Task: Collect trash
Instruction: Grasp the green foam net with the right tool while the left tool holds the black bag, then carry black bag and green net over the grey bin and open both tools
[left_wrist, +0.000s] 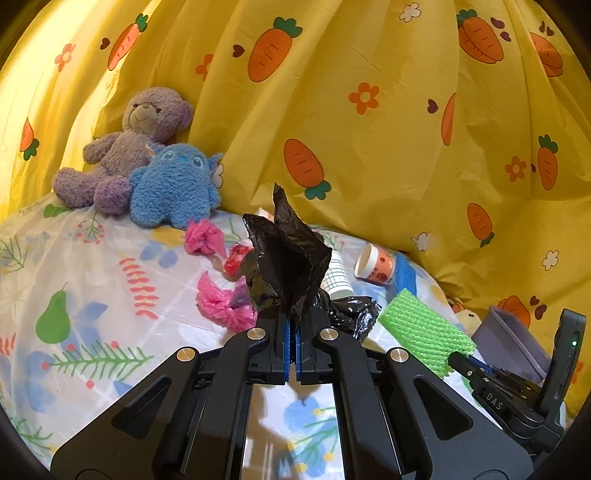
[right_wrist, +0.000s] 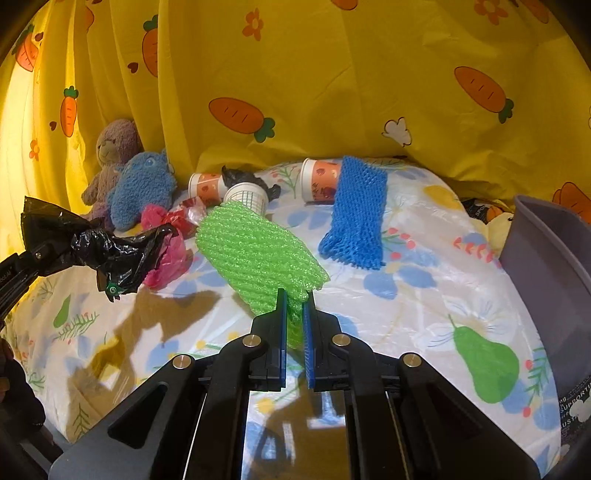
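Note:
My left gripper (left_wrist: 295, 325) is shut on a crumpled black plastic bag (left_wrist: 291, 254) and holds it above the flowered table; the bag also shows in the right wrist view (right_wrist: 99, 243). My right gripper (right_wrist: 294, 306) is shut on a green foam net sleeve (right_wrist: 255, 251), lifted off the cloth; the sleeve also shows at the right of the left wrist view (left_wrist: 424, 330). More trash lies on the table: a blue foam net (right_wrist: 356, 214), paper cups (right_wrist: 319, 179) (right_wrist: 247, 195) (right_wrist: 203, 186), pink plastic bags (left_wrist: 221, 306) (left_wrist: 203, 236) and a red wrapper (left_wrist: 236, 258).
A grey bin (right_wrist: 550, 266) stands at the table's right edge. A purple teddy bear (left_wrist: 122, 147) and a blue plush toy (left_wrist: 173, 188) sit at the back left. A yellow carrot-print curtain (right_wrist: 332, 74) hangs behind the table.

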